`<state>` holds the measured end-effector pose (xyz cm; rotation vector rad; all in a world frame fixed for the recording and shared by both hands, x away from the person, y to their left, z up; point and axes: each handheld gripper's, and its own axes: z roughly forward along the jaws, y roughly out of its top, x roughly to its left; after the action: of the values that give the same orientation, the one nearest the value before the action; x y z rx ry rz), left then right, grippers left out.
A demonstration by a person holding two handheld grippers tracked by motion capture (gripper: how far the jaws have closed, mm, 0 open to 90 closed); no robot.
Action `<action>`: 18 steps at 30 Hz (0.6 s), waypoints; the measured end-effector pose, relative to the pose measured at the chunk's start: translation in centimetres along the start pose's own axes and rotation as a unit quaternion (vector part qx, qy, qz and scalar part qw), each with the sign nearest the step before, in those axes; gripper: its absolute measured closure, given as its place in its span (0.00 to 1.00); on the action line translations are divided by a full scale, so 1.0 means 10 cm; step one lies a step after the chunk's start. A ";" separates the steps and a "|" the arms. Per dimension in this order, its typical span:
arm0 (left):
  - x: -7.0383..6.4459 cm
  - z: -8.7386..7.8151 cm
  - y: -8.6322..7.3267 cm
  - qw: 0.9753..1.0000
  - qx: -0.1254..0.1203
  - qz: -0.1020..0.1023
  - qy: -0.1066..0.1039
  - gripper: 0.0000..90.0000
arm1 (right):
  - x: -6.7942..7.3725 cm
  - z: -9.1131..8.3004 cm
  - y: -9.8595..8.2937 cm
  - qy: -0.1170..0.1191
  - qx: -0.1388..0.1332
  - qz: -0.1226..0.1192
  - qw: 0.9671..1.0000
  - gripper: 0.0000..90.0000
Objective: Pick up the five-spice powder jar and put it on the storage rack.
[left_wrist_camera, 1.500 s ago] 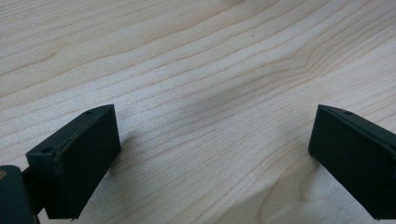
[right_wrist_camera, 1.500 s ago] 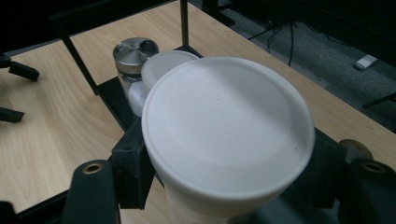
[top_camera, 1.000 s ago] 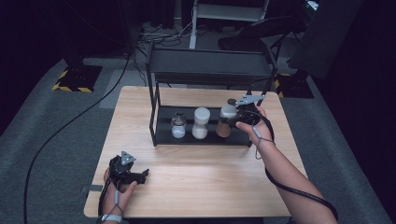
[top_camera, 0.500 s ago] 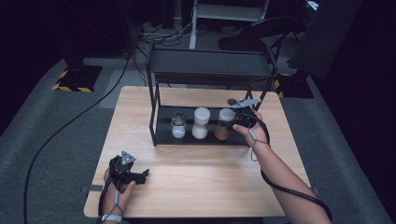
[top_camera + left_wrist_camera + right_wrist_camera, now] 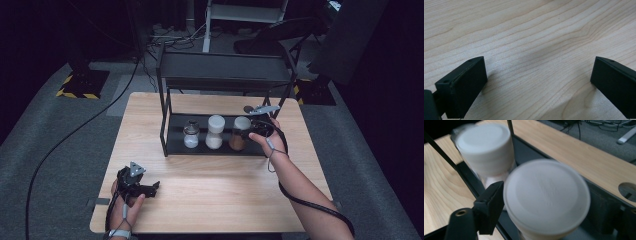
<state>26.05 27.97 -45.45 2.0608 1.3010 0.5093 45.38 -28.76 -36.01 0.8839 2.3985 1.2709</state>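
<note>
On the lower shelf of a black two-tier rack (image 5: pixel 175 147) stand three jars. A small clear jar (image 5: pixel 190 135) with white contents is at the left. A white-lidded jar (image 5: pixel 215 131) of white powder is in the middle. At the right is a white-lidded jar of brown spice (image 5: pixel 237 140). My right gripper (image 5: pixel 248 133) is shut on the brown jar from its right side. In the right gripper view that jar's white lid (image 5: pixel 546 195) sits between the jaws of my right gripper (image 5: pixel 546 203), and the middle jar (image 5: pixel 485 147) stands behind it. My left gripper (image 5: pixel 140 187) rests open on the table, and the left gripper view has my left gripper (image 5: pixel 539 82) holding nothing.
The rack's top shelf (image 5: pixel 225 70) overhangs the jars. The wooden table (image 5: pixel 220 195) has bare room in front of the rack. A round hole (image 5: pixel 629 191) in the tabletop lies behind the rack. Cables and a chair base lie on the floor beyond the table.
My right gripper has brought the brown jar down and slightly left, under the top shelf and next to the other two jars. The left gripper has stayed put.
</note>
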 end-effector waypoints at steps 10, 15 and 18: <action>0.00 0.00 0.00 1.000 0.000 0.000 0.000 0.00 | 0.09 -0.31 0.13 -0.004 -0.016 -0.008 1.000 0.13; 0.00 0.00 0.00 1.000 0.000 0.000 0.000 0.00 | 0.16 -0.54 0.14 -0.006 -0.025 -0.016 1.000 0.11; 0.00 0.00 0.00 1.000 0.000 0.000 0.000 0.00 | 0.17 -0.68 0.11 -0.002 -0.033 -0.018 0.999 0.11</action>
<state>26.05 27.96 -45.44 2.0612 1.3017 0.5092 41.02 -31.59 -31.15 0.8202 2.3432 1.3256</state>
